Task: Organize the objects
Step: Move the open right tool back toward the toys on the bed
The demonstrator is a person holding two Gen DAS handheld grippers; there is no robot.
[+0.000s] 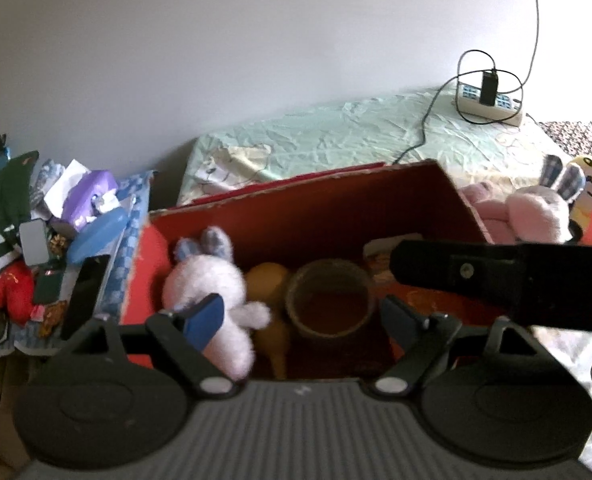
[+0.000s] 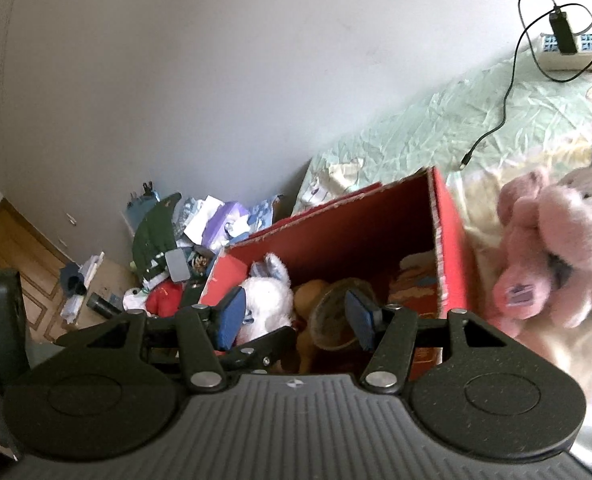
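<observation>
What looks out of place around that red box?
The pink plush bunny lies on the bed to the right of the red box, while a white bunny is already inside. Left of the box, a jumbled pile of clutter looks untidy.

White plush rabbit (image 1: pixel 211 280) in red box (image 1: pixel 336 196) – pink rabbit (image 1: pixel 536 216) outside.

the red box (image 1: pixel 416 196) looked like matt cardboard, its top edge rough and frayed. the white rabbit (image 1: pixel 211 284) inside was fluffy plush, as was the pink rabbit (image 2: pixel 552 248) outside it. the bedsheet (image 1: pixel 336 128) was thin, creased cloth with a slight sheen. the left gripper (image 1: pixel 302 316) was matt black plastic with smooth blue pads (image 1: pixel 205 320) and shiny metal rivets. the floor (image 2: pixel 23 248) looked like glossy wood.
</observation>
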